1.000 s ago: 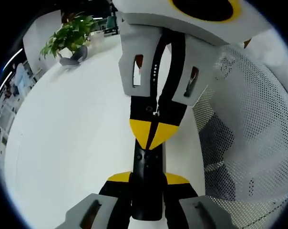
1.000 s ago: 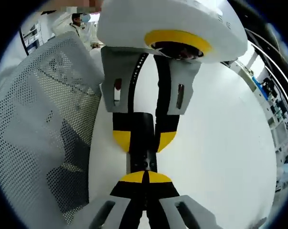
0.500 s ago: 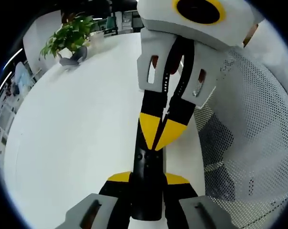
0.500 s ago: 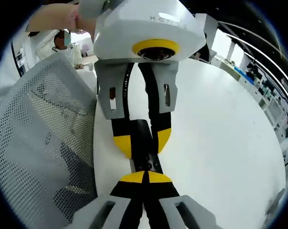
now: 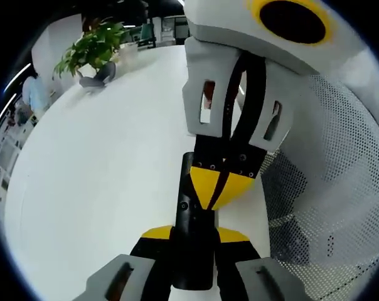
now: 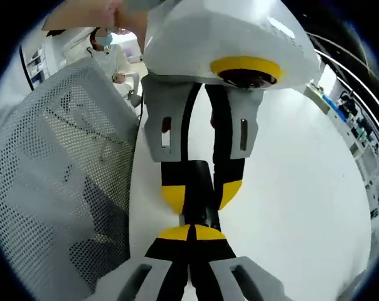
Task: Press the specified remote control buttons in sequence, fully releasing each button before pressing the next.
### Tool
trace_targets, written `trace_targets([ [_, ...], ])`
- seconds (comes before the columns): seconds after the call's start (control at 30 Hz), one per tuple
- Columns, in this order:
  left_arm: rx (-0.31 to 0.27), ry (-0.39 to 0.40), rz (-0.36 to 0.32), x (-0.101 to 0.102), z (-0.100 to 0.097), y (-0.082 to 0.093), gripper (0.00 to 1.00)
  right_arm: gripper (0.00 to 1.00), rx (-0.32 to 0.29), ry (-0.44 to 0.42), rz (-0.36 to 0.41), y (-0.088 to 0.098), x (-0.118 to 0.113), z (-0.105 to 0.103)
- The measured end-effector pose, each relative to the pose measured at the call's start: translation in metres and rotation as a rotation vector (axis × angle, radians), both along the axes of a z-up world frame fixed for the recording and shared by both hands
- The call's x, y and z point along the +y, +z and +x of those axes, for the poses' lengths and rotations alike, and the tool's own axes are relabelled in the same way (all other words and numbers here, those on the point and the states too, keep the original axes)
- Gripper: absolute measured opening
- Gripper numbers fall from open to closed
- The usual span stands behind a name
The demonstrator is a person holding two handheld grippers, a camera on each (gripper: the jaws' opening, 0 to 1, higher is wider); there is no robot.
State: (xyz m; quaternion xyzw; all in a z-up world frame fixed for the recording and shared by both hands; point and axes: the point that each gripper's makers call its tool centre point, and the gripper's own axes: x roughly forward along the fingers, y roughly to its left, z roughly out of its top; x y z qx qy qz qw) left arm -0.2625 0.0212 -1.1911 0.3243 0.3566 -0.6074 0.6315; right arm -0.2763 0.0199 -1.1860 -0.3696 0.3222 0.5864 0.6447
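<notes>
Remote (image 5: 192,213): your left gripper (image 5: 194,233) pinches its near end.
Right gripper (image 6: 191,233): jaws pressed together, tips on your remote.

left gripper (image 5: 193,235) clamping remote (image 5: 196,238), right gripper (image 5: 216,195) touching

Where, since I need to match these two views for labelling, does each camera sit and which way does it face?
Left gripper view: rides on the left tongs, looking along the remote they clamp, across the white table towards a plant; the right tongs face it from the top.
Right gripper view: rides on the right tongs, tips shut, looking the opposite way at the left tongs; a person's hand shows above.
Shared: both tongs, remote, table, mesh chair.
</notes>
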Motion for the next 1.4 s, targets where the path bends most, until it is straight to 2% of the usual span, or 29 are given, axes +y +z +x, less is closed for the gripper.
trace_targets([
  [0.1,0.003,-0.010,0.000,0.000,0.000,0.000,0.24,0.00,0.000,0.004,-0.025,-0.001,0.002,-0.002],
  [0.2,0.005,-0.015,0.001,0.000,0.000,0.000,0.24,0.00,-0.002,0.000,-0.018,-0.001,0.001,-0.001],
  [0.37,0.005,-0.016,0.004,0.000,-0.001,0.000,0.24,0.00,0.075,-0.097,0.068,0.001,0.001,0.001],
  [0.47,0.004,-0.015,0.004,0.000,0.000,0.000,0.24,0.00,0.075,-0.075,0.061,0.002,0.000,0.001],
  [0.6,0.002,-0.009,0.000,0.000,0.000,0.000,0.24,0.00,0.106,-0.093,0.067,0.005,0.000,0.002],
  [0.7,0.002,-0.004,-0.007,0.000,0.000,0.000,0.24,0.00,0.080,-0.101,0.053,0.006,-0.004,0.008],
  [0.77,0.003,-0.003,-0.010,0.000,0.000,0.000,0.24,0.00,0.092,-0.110,0.053,0.007,-0.004,0.011],
  [0.97,0.005,-0.004,-0.012,0.000,0.000,0.000,0.24,0.00,0.048,-0.056,0.004,0.006,-0.004,0.012],
  [1.17,0.013,-0.006,-0.013,-0.001,0.000,0.000,0.24,0.00,0.081,-0.074,-0.021,0.006,-0.004,0.013],
  [1.3,0.015,-0.008,-0.009,-0.001,0.000,0.000,0.24,0.00,-0.003,-0.026,-0.067,0.004,-0.004,0.012],
  [1.4,0.014,-0.009,-0.009,0.000,0.000,0.000,0.24,0.00,0.009,-0.055,-0.039,0.005,-0.004,0.013],
])
